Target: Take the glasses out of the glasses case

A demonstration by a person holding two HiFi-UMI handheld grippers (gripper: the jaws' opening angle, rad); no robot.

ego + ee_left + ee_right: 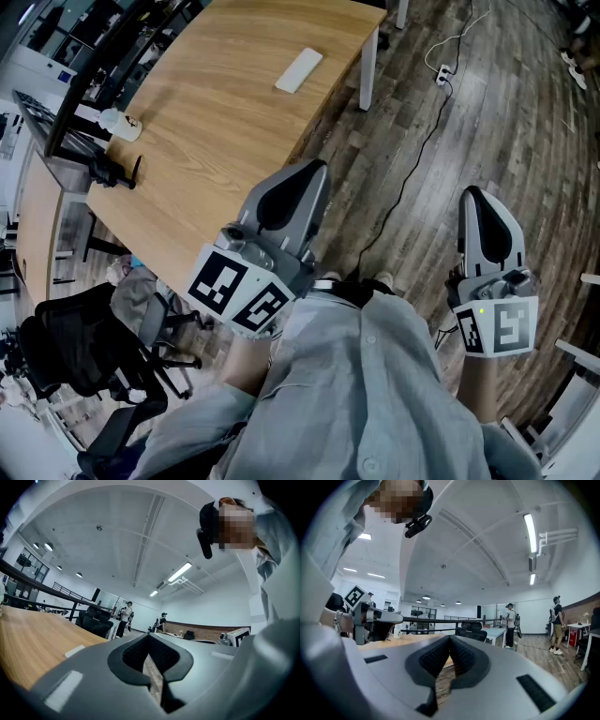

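The glasses case (298,70), a flat white oblong, lies closed on the far part of the wooden table (216,112); no glasses show. In the left gripper view a pale flat shape (75,650) on the tabletop may be that case. My left gripper (312,171) hovers level over the table's near edge, well short of the case, shut with nothing in it (149,637). My right gripper (472,194) is held over the floor to the right of the table, also shut and empty (450,639). The right gripper view catches the left gripper (370,616) at its left.
A white bottle (120,124) lies on the table's left side beside a black clamp-like object (112,173) and a black rail (70,103). Black office chairs (84,361) stand below left. A power strip (441,70) and its cable lie on the wood floor. People stand far off (125,616).
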